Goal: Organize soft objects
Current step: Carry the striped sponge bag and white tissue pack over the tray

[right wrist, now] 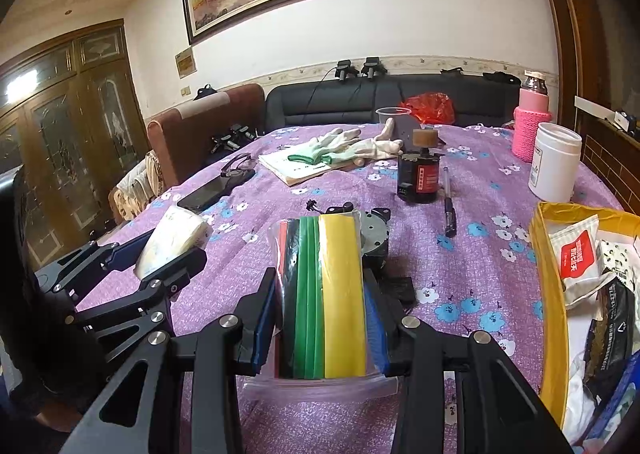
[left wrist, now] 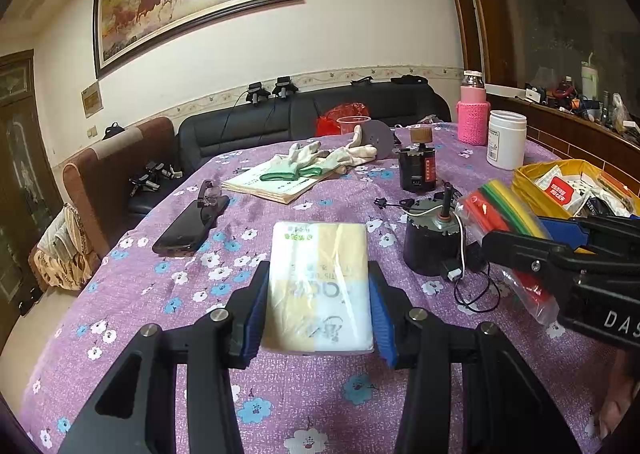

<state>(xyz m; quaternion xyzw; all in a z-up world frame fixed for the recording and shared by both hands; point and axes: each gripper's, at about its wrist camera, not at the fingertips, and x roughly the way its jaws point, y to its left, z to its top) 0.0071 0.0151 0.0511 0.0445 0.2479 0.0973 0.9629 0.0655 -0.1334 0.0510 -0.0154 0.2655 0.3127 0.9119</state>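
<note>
My left gripper (left wrist: 320,306) is shut on a white and yellow tissue pack (left wrist: 320,282) and holds it above the purple flowered tablecloth (left wrist: 168,286). The pack also shows in the right wrist view (right wrist: 174,240) in the left gripper (right wrist: 168,254). My right gripper (right wrist: 324,318) is shut on a clear zip bag of red, black, green and yellow strips (right wrist: 324,294). That bag shows in the left wrist view (left wrist: 504,222) at the right, held by the right gripper (left wrist: 520,238). White work gloves (left wrist: 332,158) lie on a booklet far across the table.
A yellow box (right wrist: 548,294) of packets stands at the right. A small motor (left wrist: 432,238) with wires, a black cylinder (left wrist: 418,170), a pen (right wrist: 449,206), a phone (left wrist: 188,230), glasses (left wrist: 210,194), a white jar (left wrist: 506,138) and a pink bottle (left wrist: 474,114) are on the table. A sofa is behind.
</note>
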